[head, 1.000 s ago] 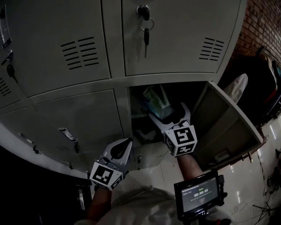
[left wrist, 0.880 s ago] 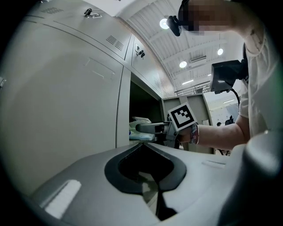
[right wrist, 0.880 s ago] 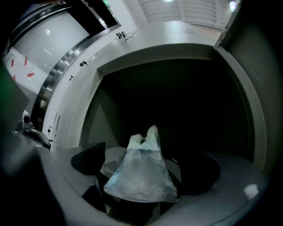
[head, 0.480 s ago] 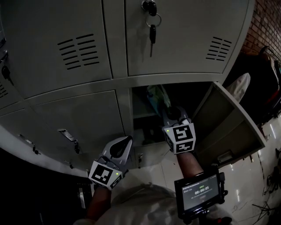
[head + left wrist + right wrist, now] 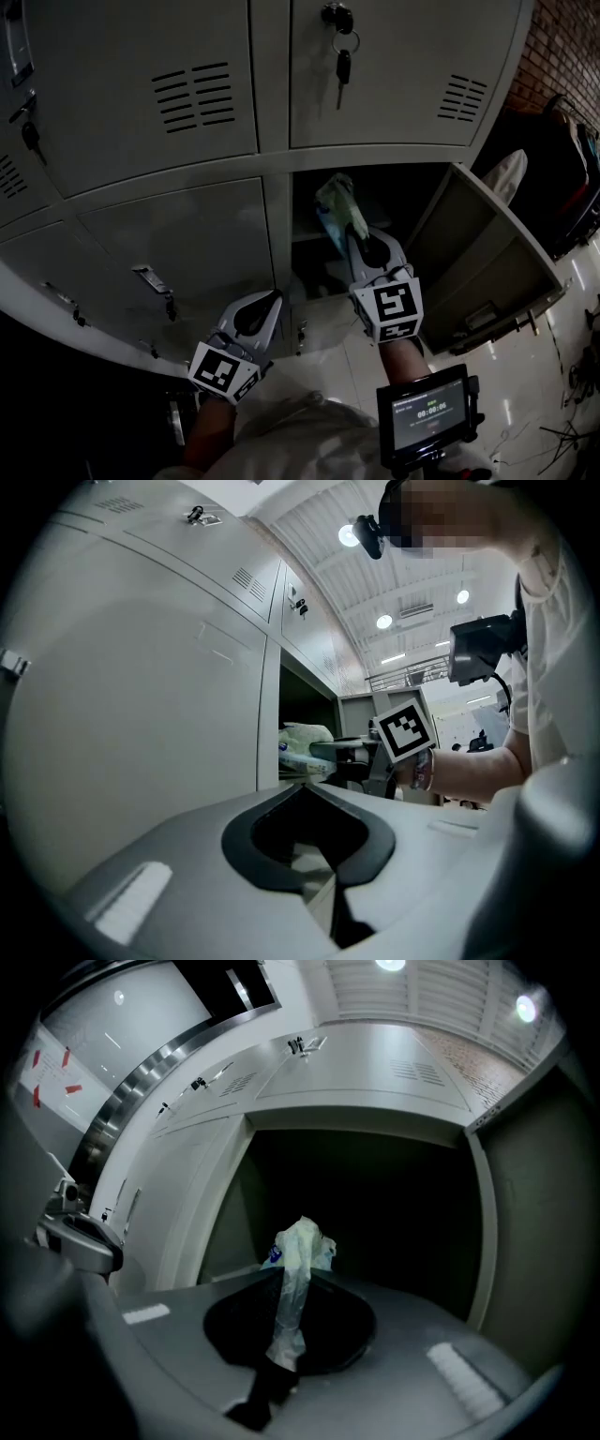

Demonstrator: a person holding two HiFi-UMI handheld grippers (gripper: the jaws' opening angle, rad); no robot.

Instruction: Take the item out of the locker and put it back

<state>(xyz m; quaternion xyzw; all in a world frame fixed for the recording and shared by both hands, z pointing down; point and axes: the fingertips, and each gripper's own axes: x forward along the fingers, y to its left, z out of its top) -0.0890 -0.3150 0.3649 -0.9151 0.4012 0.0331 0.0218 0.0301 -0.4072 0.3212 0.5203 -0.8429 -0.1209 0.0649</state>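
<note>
Right hand-held gripper (image 5: pixel 296 1281) pinches bag (image 5: pixel 302 1241); head view unclear.

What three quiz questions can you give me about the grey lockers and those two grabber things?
1. True or false: the right gripper is shut on the crinkly pale plastic bag.
2. Where does the small dark key hang? A: on the closed grey metal locker door in the upper row. B: on the brick wall. C: on the floor.
3. Fill the gap: the left gripper, jaws together, holds ____.
Key: 1 true; 2 A; 3 nothing.
</note>
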